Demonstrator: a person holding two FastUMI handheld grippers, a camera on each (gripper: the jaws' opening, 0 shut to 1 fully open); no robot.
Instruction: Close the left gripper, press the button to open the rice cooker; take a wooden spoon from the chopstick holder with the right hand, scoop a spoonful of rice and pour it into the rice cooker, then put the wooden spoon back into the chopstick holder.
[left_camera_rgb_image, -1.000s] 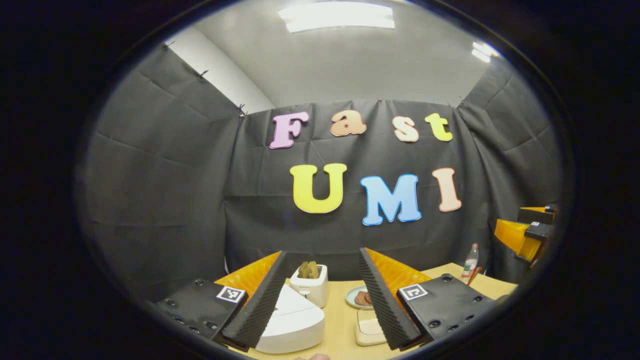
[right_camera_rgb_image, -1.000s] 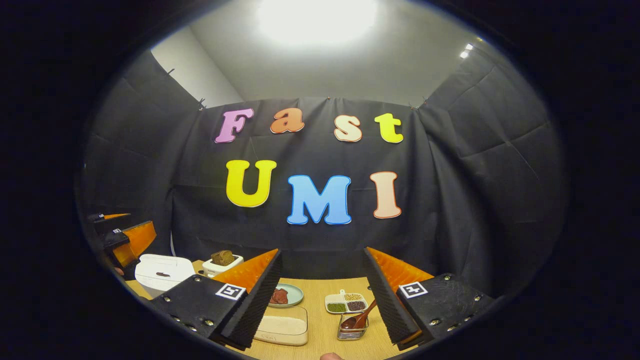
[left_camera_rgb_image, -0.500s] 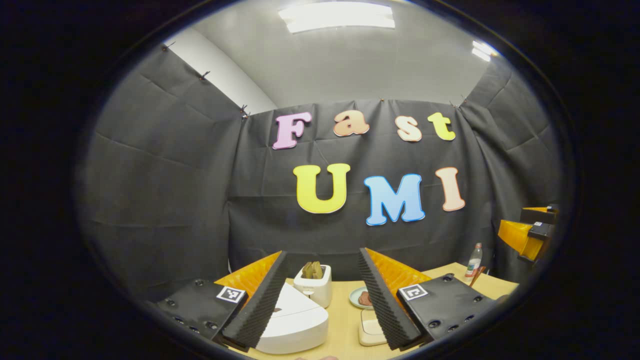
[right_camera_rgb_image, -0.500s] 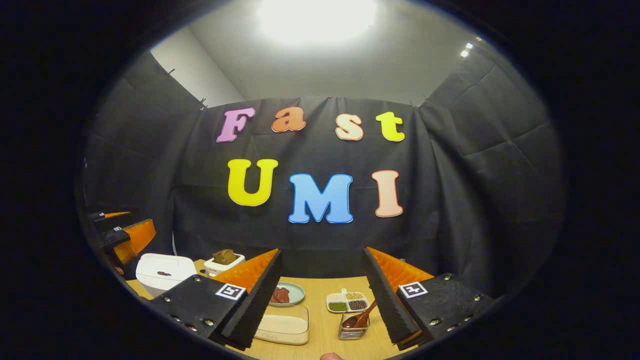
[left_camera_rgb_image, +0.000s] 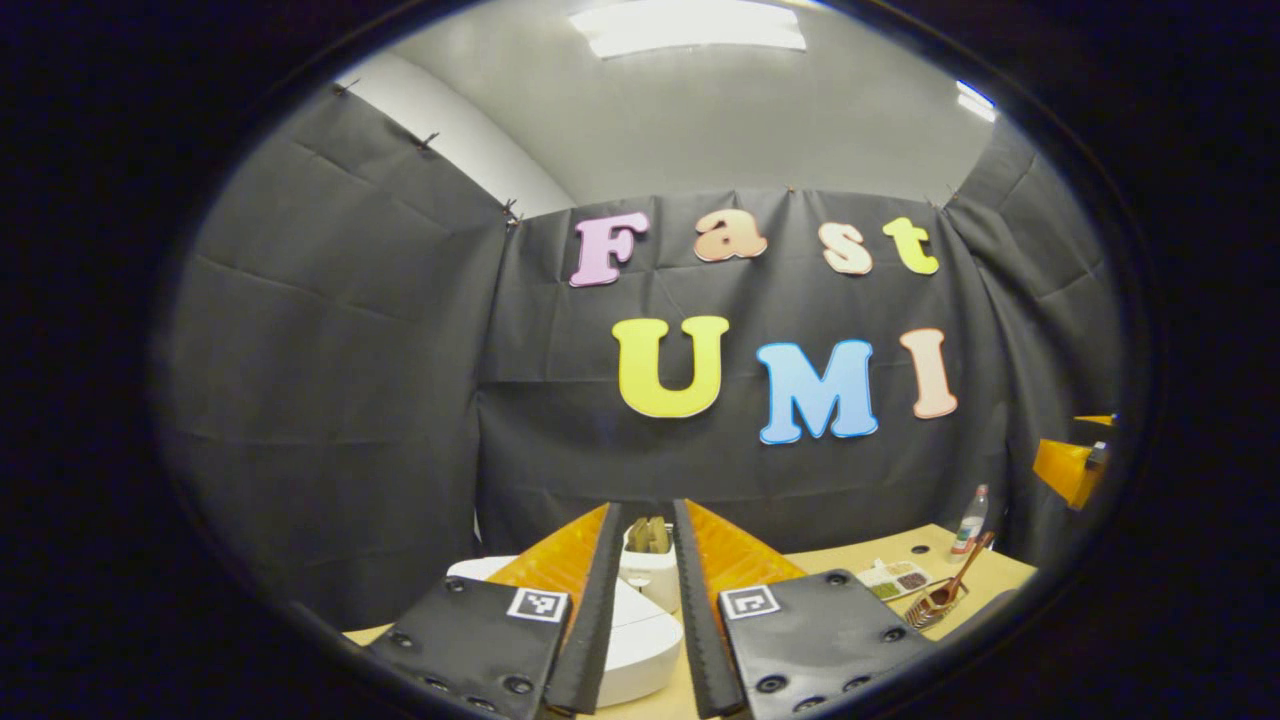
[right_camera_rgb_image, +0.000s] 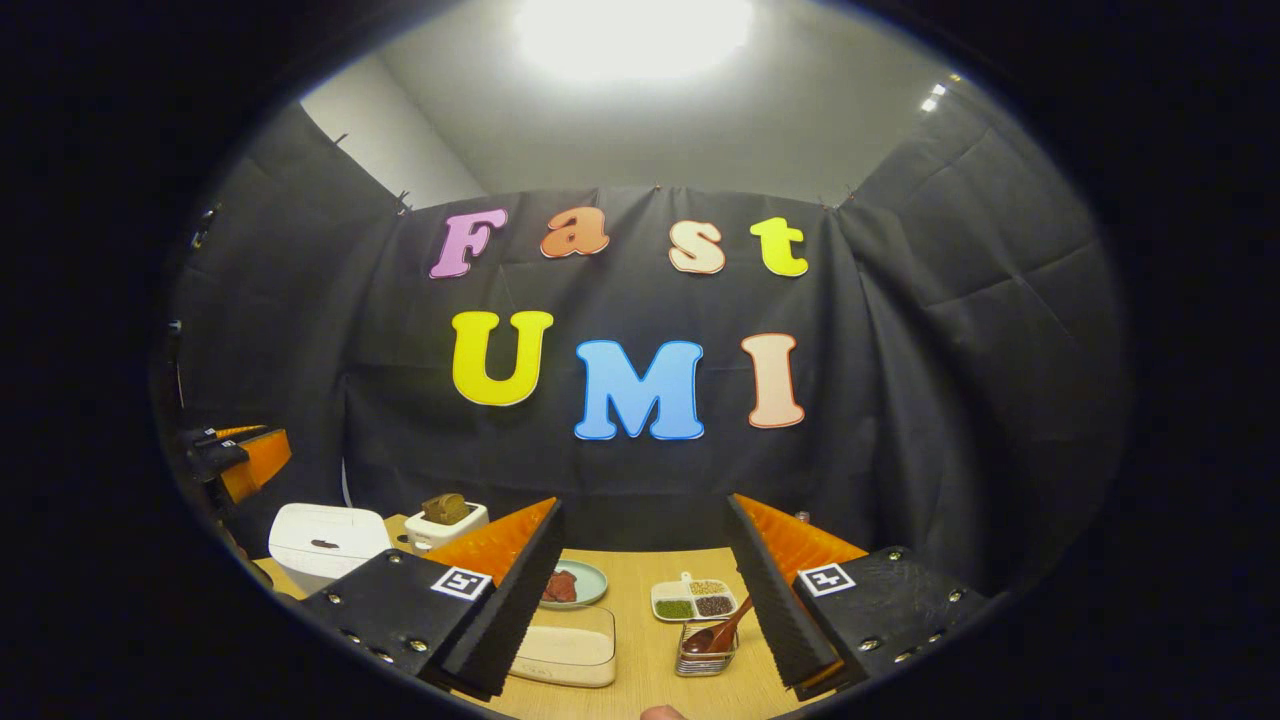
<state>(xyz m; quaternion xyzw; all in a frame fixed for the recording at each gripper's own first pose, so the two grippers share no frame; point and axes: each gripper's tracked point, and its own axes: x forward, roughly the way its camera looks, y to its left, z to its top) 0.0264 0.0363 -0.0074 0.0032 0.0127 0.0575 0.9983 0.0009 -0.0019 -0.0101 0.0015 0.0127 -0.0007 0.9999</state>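
In the left gripper view, the left gripper (left_camera_rgb_image: 646, 610) has its fingers drawn nearly together with a thin gap between them and nothing held. The white rice cooker (left_camera_rgb_image: 640, 640) sits on the pale wooden desk (left_camera_rgb_image: 850, 560) just beyond and under the fingertips, lid down. A toaster (left_camera_rgb_image: 648, 562) stands behind it, seen through the gap. Off to the right of the fingers a wooden spoon (left_camera_rgb_image: 962, 580) leans in a wire chopstick holder (left_camera_rgb_image: 932, 606).

In the right gripper view, the right gripper (right_camera_rgb_image: 640, 590) has its fingers spread wide and empty. Between them lie a clear rice box (right_camera_rgb_image: 565, 650), a small plate (right_camera_rgb_image: 580, 585), a divided tray of beans (right_camera_rgb_image: 693, 600), and the chopstick holder with the spoon. Black cloth walls close the booth under a bright ceiling light (right_camera_rgb_image: 630, 25).
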